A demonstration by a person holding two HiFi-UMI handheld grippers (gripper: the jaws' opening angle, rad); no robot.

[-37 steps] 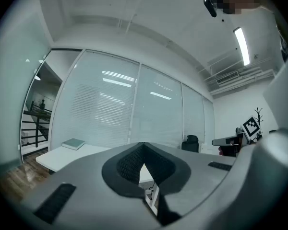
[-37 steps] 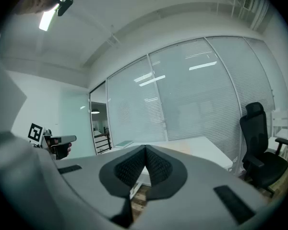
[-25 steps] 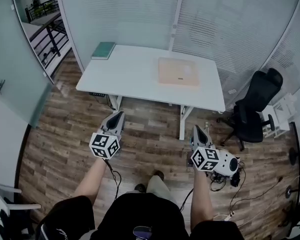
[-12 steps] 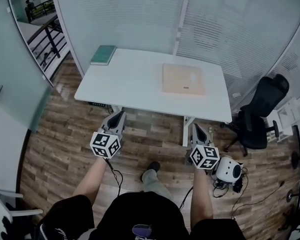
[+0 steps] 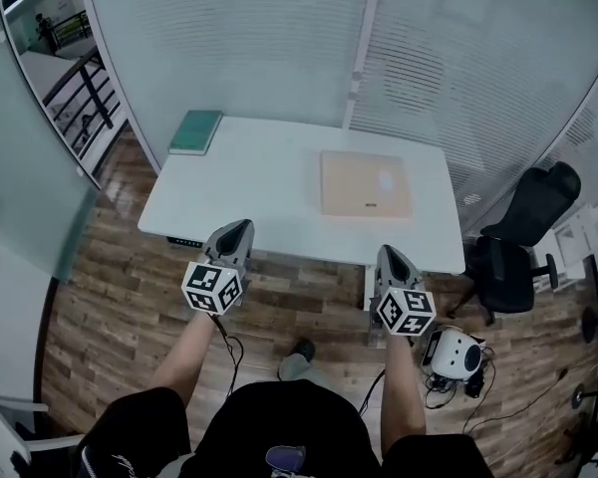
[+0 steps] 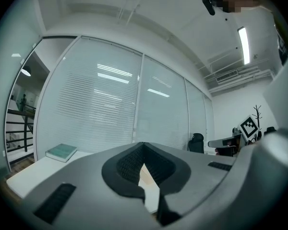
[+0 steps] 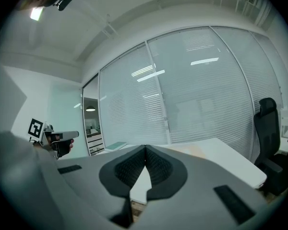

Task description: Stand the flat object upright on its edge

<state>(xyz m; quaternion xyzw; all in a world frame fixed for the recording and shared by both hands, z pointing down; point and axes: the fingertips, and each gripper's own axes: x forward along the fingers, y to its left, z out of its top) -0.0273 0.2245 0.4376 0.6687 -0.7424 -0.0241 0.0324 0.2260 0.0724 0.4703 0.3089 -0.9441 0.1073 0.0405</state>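
Though left gripper [image 5: 235, 229] and right gripper [image 5: 390, 255] are closed on nothing, the tan board [image 5: 366, 184] lies flat. Likely stiff, light — pinch its near edge.

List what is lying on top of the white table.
On the white table, a green book lies at the far left corner and a tan board lies flat right of centre. Whatever is beneath either is covered.
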